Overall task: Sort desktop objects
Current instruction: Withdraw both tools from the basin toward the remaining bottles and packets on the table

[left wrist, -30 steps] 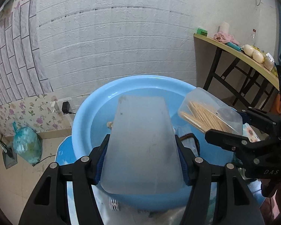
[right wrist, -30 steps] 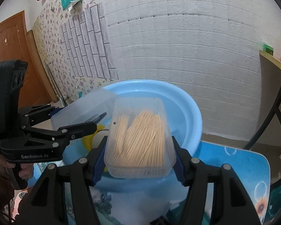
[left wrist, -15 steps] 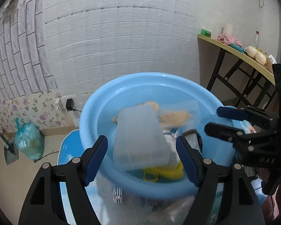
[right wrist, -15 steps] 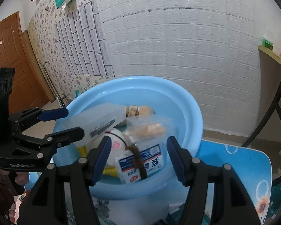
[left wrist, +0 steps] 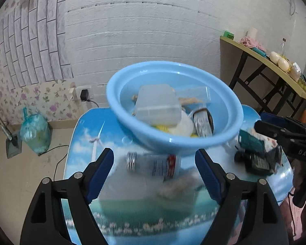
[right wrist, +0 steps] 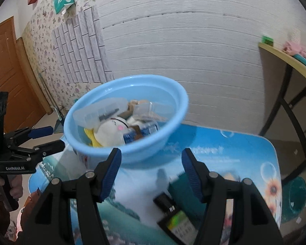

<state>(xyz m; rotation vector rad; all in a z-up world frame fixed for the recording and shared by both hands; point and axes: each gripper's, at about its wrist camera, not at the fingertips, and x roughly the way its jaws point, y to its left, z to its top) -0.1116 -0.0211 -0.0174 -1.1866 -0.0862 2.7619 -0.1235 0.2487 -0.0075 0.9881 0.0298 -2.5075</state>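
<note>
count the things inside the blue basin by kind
In the round light-blue plastic basin:
frosted translucent plastic boxes: 2
white round plush toy with pink cheek: 1
yellow item, mostly hidden: 1
blue-and-white labelled packet: 1
tan item at the back, partly hidden: 1
Total: 6 that can be told apart

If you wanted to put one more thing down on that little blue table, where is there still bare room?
The table is bare at its far right corner, between the blue basin and the sunflower print. Its near left edge, beside the clear bottle, is also free. It is crowded around the black and teal items near the right gripper, and inside the basin.
</note>
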